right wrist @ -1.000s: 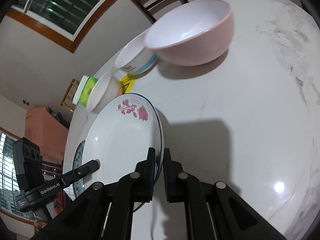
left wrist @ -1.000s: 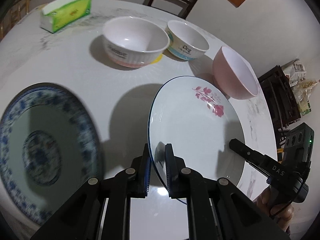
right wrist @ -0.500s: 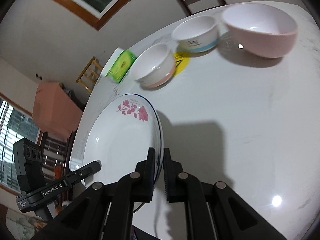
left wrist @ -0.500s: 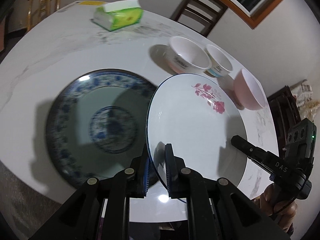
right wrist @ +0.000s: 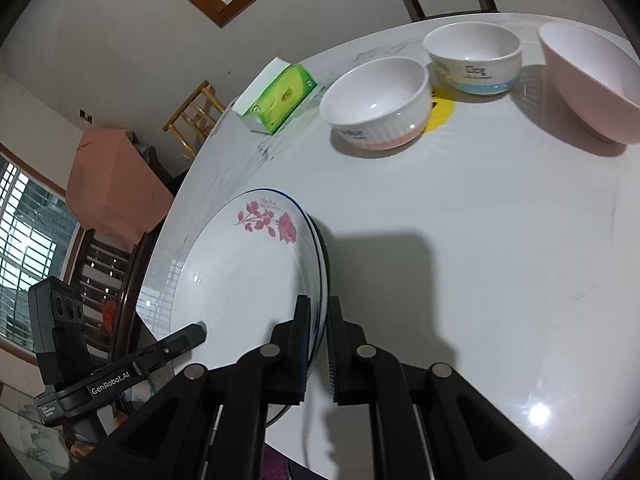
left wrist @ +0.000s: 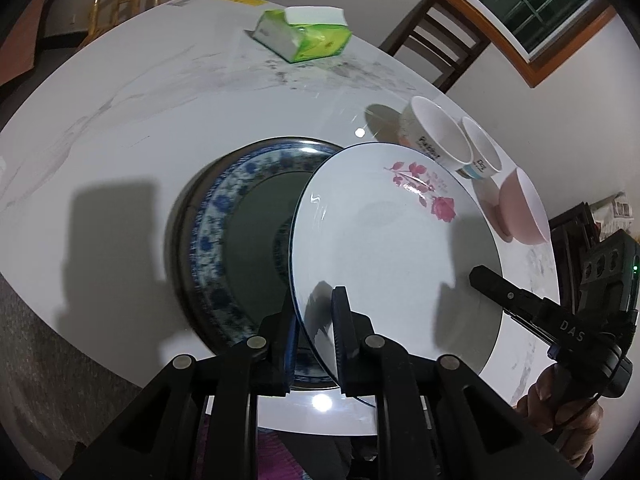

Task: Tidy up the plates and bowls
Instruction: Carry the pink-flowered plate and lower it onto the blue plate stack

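A white plate with a pink rose [left wrist: 392,264] [right wrist: 240,276] hangs tilted above the table, held at two sides of its rim. My left gripper [left wrist: 316,300] clamps the near rim; its jaws are opening slightly, with the rim still between the pads. My right gripper [right wrist: 318,308] is shut on the opposite rim. The plate partly overlaps a blue-patterned plate [left wrist: 212,220] lying on the table below it. Further off stand a ribbed white bowl [right wrist: 376,100], a white bowl with a blue band [right wrist: 474,60] and a pink bowl [right wrist: 592,80].
A green tissue pack [left wrist: 308,34] lies at the far side of the round white marble table [left wrist: 120,120]. A dark wooden chair [left wrist: 436,44] stands behind the table. A yellow sticker [right wrist: 440,114] shows between the two white bowls.
Both grippers have carried the rose plate sideways away from the bowls. It now hangs over the blue-patterned plate, which was off to the left a second ago.
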Motion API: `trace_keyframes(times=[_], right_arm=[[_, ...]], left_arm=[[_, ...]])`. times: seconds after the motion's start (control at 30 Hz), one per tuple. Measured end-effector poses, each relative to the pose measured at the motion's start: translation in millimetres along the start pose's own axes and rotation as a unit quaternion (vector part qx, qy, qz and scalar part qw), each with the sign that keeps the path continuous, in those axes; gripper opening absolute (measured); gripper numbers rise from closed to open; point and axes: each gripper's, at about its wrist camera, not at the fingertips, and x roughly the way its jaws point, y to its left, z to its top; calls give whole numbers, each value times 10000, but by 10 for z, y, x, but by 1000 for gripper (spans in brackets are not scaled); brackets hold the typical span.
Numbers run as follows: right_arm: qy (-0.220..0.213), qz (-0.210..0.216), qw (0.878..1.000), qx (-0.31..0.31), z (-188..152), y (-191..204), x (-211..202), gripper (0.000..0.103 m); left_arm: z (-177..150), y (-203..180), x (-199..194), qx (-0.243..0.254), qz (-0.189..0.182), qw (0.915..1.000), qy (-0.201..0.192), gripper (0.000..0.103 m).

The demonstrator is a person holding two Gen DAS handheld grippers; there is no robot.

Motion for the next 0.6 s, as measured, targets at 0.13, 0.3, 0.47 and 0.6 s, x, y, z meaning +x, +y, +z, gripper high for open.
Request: trace_keyframes(times=[0.13, 0.3, 0.47, 0.6], right_arm=[[65, -29, 9999, -77, 7, 93, 86, 8], [122, -68, 9998, -146, 4, 172, 153, 8], [199, -110, 9996, -180, 7, 228, 247, 8], [265, -146, 9994, -195, 5, 241, 324, 8]], left_arm=[[4, 107, -9, -82, -2, 10000, 5, 12], [19, 214, -7, -151, 23, 9999, -16, 13], [29, 304, 13, -216, 42, 9998, -7, 13], [40, 356, 42, -237, 63, 9997, 19, 13]])
